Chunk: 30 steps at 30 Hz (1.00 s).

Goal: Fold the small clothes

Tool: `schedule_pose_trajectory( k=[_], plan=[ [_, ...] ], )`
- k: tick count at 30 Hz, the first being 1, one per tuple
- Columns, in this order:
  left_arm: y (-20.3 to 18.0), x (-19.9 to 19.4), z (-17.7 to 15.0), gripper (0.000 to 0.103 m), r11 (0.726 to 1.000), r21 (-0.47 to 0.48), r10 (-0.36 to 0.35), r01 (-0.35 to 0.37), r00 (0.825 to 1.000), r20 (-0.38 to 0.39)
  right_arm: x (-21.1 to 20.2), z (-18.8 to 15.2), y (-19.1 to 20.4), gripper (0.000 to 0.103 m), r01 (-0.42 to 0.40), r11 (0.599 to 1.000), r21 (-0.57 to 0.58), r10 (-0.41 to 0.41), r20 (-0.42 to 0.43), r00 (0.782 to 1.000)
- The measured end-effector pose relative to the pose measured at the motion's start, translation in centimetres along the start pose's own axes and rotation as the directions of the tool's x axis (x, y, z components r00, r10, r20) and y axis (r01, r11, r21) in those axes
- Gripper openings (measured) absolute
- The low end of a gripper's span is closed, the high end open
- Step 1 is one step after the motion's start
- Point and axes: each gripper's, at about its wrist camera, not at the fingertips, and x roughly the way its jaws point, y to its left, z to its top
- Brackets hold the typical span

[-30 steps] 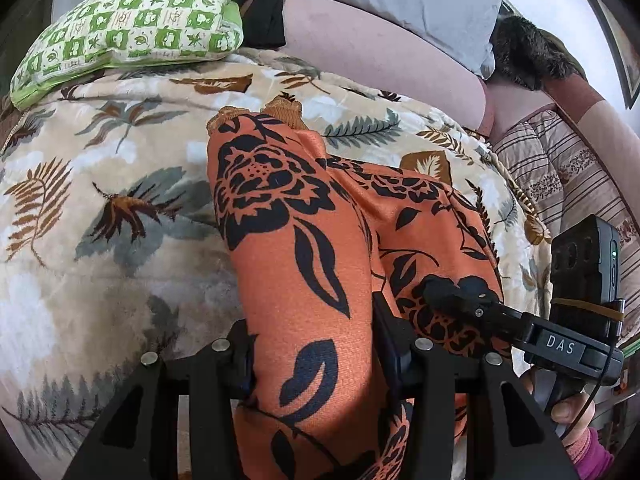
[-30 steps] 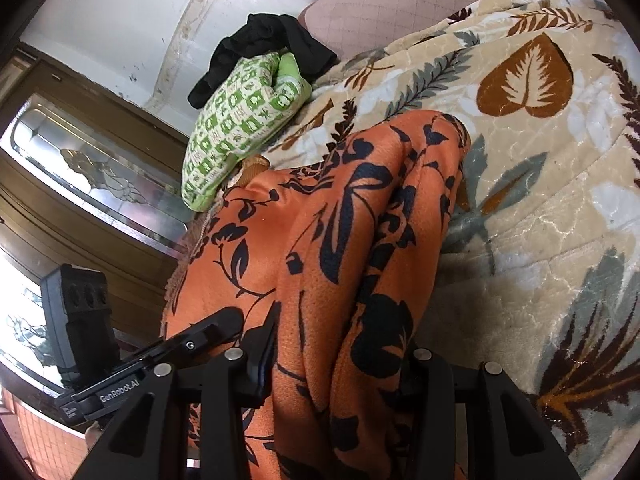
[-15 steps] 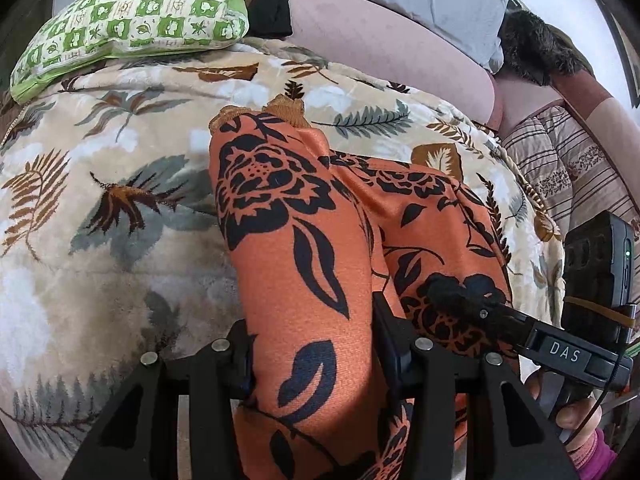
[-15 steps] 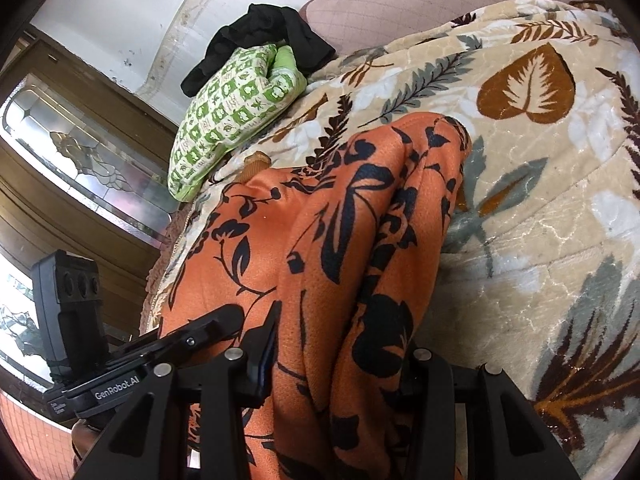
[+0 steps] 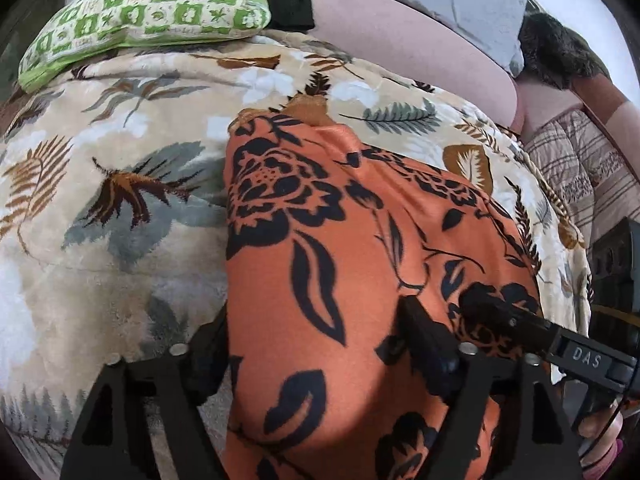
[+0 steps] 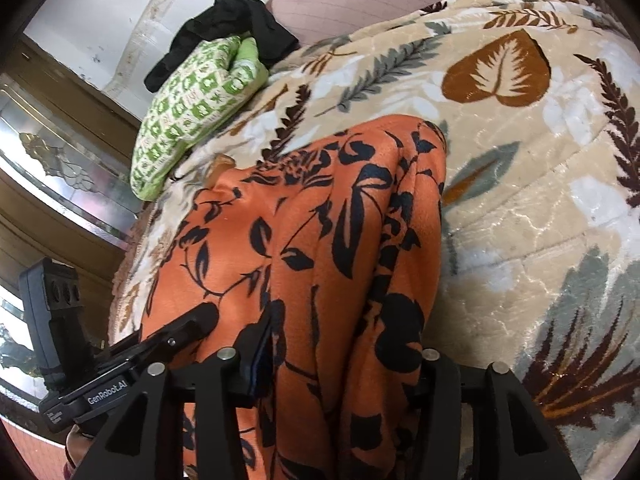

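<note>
Lying folded lengthwise on the beige leaf-patterned blanket is the orange garment with black floral print, its near end running between both sets of jaws. The left gripper is opening wide, its fingers off the cloth. The right gripper is opening, cloth bunched between its fingers.

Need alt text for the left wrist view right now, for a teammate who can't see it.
An orange garment with black flowers lies on a leaf-print blanket, running between the left gripper fingers as its jaws open. The right gripper touches the cloth at lower right. A green checked pillow sits at the far end.
</note>
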Motion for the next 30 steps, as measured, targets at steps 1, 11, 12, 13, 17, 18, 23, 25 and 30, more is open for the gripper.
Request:
schedule_pose_trajectory(
  k=[1, 11, 12, 13, 17, 18, 23, 25, 30],
  plan=[
    [0.2, 0.0, -0.1, 0.083, 1.000, -0.014, -0.009, 0.009, 1.000, -0.002, 0.0, -0.1, 0.0, 0.055, 0.012, 1.000, -0.006, -0.012, 0.004, 1.000],
    [-1.0, -5.9, -2.9, 0.083, 0.990, 0.013, 0.141, -0.143, 0.983, 0.118, -2.3, -0.4, 0.9, 0.060, 0.081, 0.996, -0.040, -0.081, 0.011, 0.997],
    [-1.1, -6.9, -3.4, 0.083, 0.987, 0.019, 0.153, -0.157, 0.977, 0.147, -2.9, -0.5, 1.0, 0.060, 0.090, 0.995, -0.044, -0.089, 0.020, 0.996],
    [-1.2, -7.8, -3.8, 0.083, 0.984, 0.026, 0.172, -0.178, 0.970, 0.170, -3.6, -0.6, 1.2, 0.060, 0.101, 0.994, -0.046, -0.099, 0.037, 0.994],
    [-1.2, -9.8, -5.1, 0.083, 0.951, 0.032, 0.292, -0.306, 0.931, 0.221, -7.2, -1.6, 2.3, 0.060, 0.139, 0.986, -0.090, -0.124, 0.158, 0.980],
    [-1.1, -9.9, -5.3, 0.083, 0.941, 0.032, 0.322, -0.337, 0.920, 0.223, -8.0, -2.0, 2.9, 0.060, 0.138, 0.984, -0.116, -0.115, 0.185, 0.976],
    [-0.4, -7.1, -6.1, 0.083, 0.910, 0.055, 0.402, -0.411, 0.907, 0.125, -9.7, -5.0, 6.3, 0.059, 0.103, 0.951, -0.290, -0.038, 0.221, 0.975],
    [0.0, -6.7, -6.2, 0.083, 0.915, 0.043, 0.395, -0.401, 0.912, 0.108, -8.1, -5.8, 6.1, 0.059, 0.108, 0.954, -0.279, -0.067, 0.152, 0.986],
    [-1.8, -9.7, -6.3, 0.083, 0.909, 0.045, 0.403, -0.414, 0.901, 0.158, -5.9, -6.2, 3.3, 0.056, 0.134, 0.972, -0.192, -0.128, 0.042, 0.991]
  ],
)
